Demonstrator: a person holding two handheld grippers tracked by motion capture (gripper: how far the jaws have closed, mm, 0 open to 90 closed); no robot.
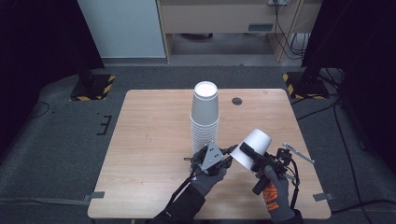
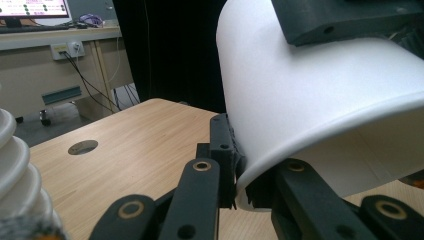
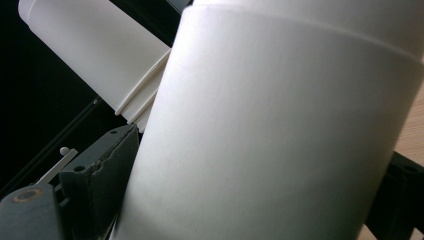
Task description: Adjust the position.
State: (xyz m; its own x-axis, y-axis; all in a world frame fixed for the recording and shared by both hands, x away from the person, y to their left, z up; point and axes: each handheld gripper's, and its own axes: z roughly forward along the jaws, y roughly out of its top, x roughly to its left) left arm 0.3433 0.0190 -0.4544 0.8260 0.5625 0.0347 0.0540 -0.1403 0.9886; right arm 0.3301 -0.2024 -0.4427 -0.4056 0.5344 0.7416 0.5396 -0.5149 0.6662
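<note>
**A:** Near the front edge of the counter (image 1: 149, 140), just right of the stack of cups (image 1: 204, 116), the single cup (image 1: 251, 147) hangs in the air between both hands. Which gripper has it?

**B:** Both, as far as I can judge. The right gripper (image 1: 261, 163) clamps the cup's side wall, one black jaw pressed flat on top of the wall in the high view and in the left gripper view. The left gripper (image 1: 224, 156) is narrowed onto the rolled rim at the cup's mouth; in its own view the rim sits pinched between the two jaws.

**A:** How does the cup lie?

**B:** Tilted. Its closed base points up and away toward the far right, and its open mouth faces down and left toward the left gripper. So the long axis runs roughly from the left gripper up to the far right.

**A:** And the stack?

**B:** Upside down on the counter, bases up, just left of the held cup and a little farther back. It touches neither the cup nor, that I can see, a gripper.

**A:** Which hand is nearer to it?

**B:** The left, plainly; it sits at the foot of the stack. My guess is that any move now turns on the rim: the left gripper lies along the cup's axis at the mouth, the right across it.
</note>
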